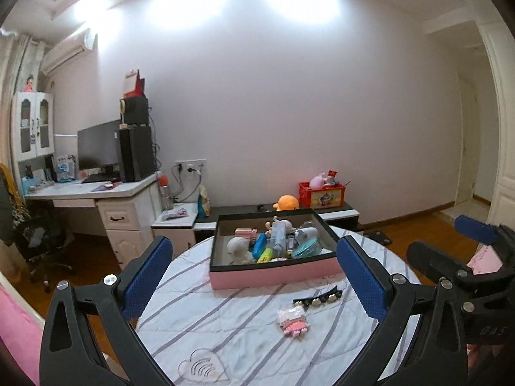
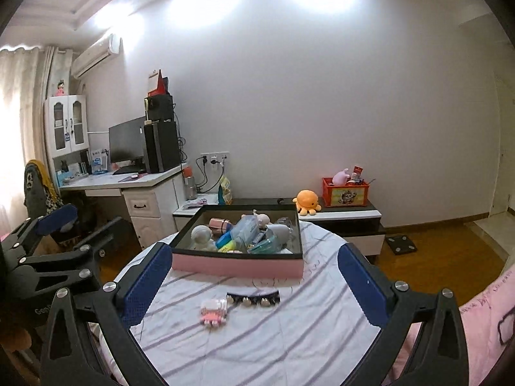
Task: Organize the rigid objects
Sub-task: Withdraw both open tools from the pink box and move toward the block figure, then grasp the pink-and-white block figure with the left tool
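Both grippers, left (image 1: pixel 254 276) and right (image 2: pixel 254 284), spread apart, empty; hair clip (image 2: pixel 253 298) and pink toy (image 2: pixel 214 312) lie between fingers, near side of pink box (image 2: pixel 236 265).

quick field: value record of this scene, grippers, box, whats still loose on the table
left gripper: jaws open, empty
right gripper: jaws open, empty
pink box: on the table, already holds several toys
loose items: black hair clip, small pink doll charm, lying side by side in front of the box
table: round, striped cloth
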